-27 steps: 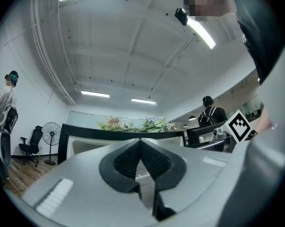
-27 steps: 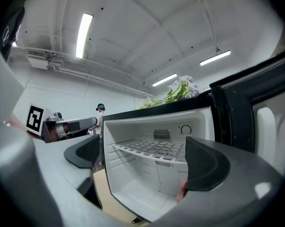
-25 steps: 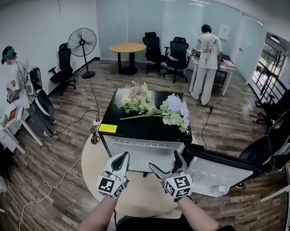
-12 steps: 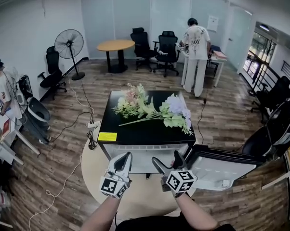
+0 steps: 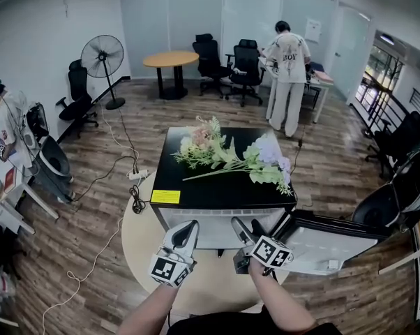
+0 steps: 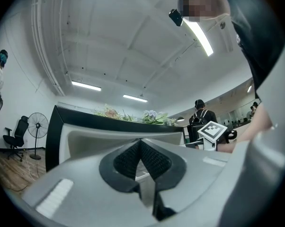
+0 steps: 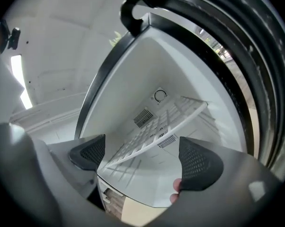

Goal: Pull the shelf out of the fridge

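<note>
White wire-grid shelf [image 7: 154, 126]: seated inside the open black mini fridge [image 5: 196, 190], not yet drawn out. Right gripper [image 7: 143, 157]: before the opening, jaws wide, just been closing; shelf beyond them, untouched. Left gripper [image 6: 141, 159]: jaws together, empty.

Left gripper [image 6: 141, 148] — fingers [image 6: 128, 160] pressed together, empty — faces fridge [image 6: 55, 136] topped with flowers [image 6: 150, 115].
</note>
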